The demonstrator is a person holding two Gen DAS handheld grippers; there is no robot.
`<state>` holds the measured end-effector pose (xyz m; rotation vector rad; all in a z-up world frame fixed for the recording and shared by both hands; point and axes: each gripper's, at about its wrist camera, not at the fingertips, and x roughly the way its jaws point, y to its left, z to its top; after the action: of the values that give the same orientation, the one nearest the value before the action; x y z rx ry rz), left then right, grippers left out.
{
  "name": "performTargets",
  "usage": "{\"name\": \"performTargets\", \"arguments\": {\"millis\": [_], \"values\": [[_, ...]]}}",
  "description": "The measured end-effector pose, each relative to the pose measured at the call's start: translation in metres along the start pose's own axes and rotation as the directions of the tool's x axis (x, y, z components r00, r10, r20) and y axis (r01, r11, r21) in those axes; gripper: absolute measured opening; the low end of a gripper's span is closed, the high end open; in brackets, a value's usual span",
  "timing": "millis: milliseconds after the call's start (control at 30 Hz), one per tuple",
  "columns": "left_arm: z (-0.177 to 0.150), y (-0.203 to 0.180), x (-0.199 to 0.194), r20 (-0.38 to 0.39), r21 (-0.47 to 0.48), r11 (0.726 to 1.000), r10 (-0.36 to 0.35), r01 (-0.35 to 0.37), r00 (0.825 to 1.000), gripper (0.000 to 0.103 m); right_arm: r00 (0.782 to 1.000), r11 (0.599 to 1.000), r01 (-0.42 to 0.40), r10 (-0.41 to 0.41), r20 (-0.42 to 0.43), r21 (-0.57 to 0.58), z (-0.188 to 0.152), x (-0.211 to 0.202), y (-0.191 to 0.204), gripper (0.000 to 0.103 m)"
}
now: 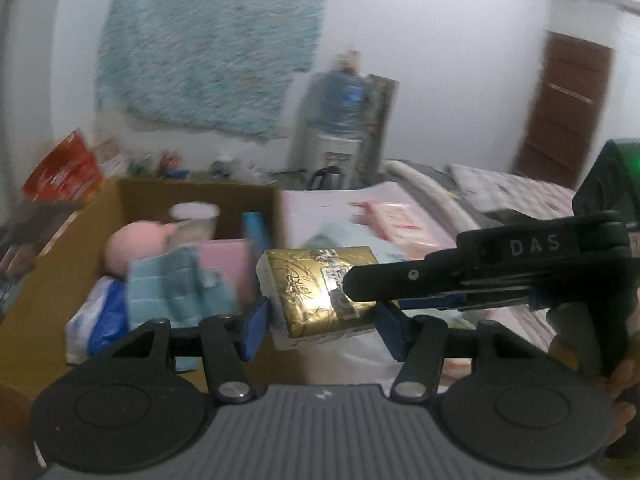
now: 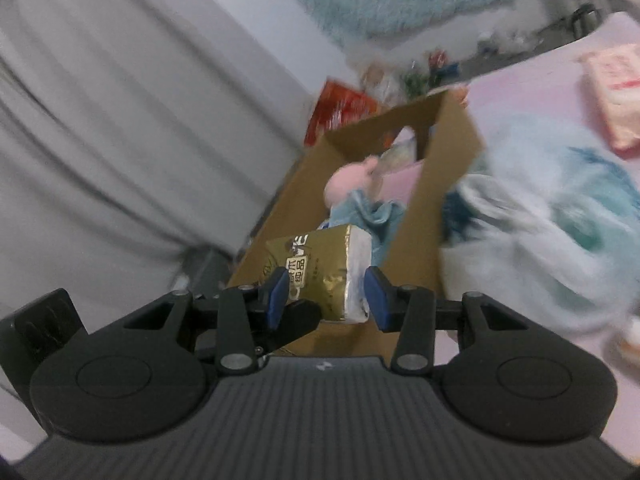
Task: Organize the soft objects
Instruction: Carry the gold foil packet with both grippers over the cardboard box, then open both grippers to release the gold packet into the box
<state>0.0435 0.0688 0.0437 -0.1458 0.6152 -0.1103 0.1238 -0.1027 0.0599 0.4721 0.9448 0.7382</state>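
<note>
A gold tissue pack (image 1: 316, 292) is held in the air beside the cardboard box (image 1: 80, 224). My left gripper (image 1: 320, 326) has its blue pads on both ends of the pack. My right gripper (image 2: 326, 294) also closes on the same pack (image 2: 316, 268), its black finger (image 1: 400, 280) lying across the pack in the left wrist view. The box (image 2: 432, 216) holds a pink plush (image 1: 132, 248), a light blue towel (image 1: 172, 284), a pink pad and a cup.
A pink pack (image 1: 400, 220) and light blue cloth (image 2: 560, 216) lie on the pink bed cover to the right of the box. A red bag (image 1: 60, 172) stands behind the box. A grey curtain (image 2: 100, 120) hangs at left. A water dispenser (image 1: 340, 120) stands by the wall.
</note>
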Motion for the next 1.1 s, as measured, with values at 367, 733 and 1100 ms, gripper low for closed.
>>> {"name": "performTargets", "arguments": {"millis": [367,733,1100], "values": [[0.008,0.085,0.065,-0.152,-0.205,0.978,0.009,-0.04,0.988,0.058,0.944,0.975,0.136,-0.182,-0.276,-0.178,0.067,0.123,0.031,0.043],[-0.01,0.104,0.105,-0.306,-0.296,0.955,-0.1,0.005,0.947,0.06,0.897,0.93,0.195,-0.297,-0.328,-0.31,0.092,0.18,0.029,0.044],[-0.01,0.106,0.087,-0.266,-0.278,0.961,-0.092,0.015,0.96,0.061,0.944,0.945,0.181,-0.245,-0.222,-0.271,0.1,0.142,0.026,0.046]]}}
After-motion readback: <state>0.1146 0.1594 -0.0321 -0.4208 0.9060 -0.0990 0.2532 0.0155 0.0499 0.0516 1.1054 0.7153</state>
